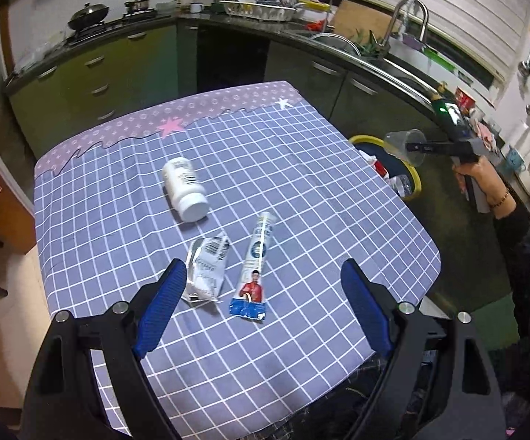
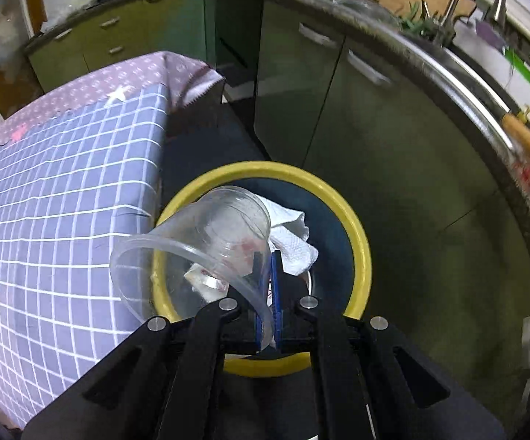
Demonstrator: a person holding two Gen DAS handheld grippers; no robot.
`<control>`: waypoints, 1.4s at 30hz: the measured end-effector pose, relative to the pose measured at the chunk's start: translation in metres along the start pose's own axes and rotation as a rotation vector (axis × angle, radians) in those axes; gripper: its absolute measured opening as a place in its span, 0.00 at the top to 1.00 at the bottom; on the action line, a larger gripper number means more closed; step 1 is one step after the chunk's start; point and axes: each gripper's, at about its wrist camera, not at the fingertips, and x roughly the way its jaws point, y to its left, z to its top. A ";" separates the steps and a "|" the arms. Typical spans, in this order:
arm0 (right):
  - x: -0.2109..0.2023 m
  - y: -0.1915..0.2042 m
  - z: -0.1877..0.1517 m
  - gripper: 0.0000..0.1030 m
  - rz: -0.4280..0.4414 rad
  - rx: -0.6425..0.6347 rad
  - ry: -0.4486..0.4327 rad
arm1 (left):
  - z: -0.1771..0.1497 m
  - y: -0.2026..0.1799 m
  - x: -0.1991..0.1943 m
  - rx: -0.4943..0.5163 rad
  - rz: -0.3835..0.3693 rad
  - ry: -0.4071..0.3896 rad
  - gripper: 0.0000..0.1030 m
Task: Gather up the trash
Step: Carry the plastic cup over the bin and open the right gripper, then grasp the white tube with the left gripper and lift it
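The right hand-held gripper (image 2: 269, 275) pinches the thin wall of a clear plastic cup (image 2: 199, 242), tilted on its side above the round yellow-rimmed bin (image 2: 360, 242) beside the desk (image 1: 301, 183). The left hand-held gripper (image 1: 265, 275) spreads wide and empty over the checked cloth, near a crumpled foil wrapper (image 1: 208, 267), a slim printed tube (image 1: 256, 260) and a white bottle (image 1: 186, 189) lying on its side.

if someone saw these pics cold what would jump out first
Most striking is the clear plastic cup, pinched by its wall in the right hand-held gripper and tilted over the yellow-rimmed bin beside the table, with crumpled white paper already inside. Next comes the checked tablecloth, where a white bottle, a torn silver wrapper and a tube lie in front of the open left hand-held gripper.
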 end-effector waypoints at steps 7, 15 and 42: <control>0.031 0.002 0.006 0.51 0.016 -0.019 0.066 | 0.002 -0.009 0.013 0.019 -0.005 0.034 0.20; -0.015 -0.030 -0.009 0.50 0.020 0.052 -0.005 | 0.002 -0.027 0.037 0.110 -0.060 0.081 0.18; -0.046 0.020 -0.064 0.43 0.200 -0.028 -0.039 | 0.014 -0.019 0.164 0.186 -0.045 0.285 0.18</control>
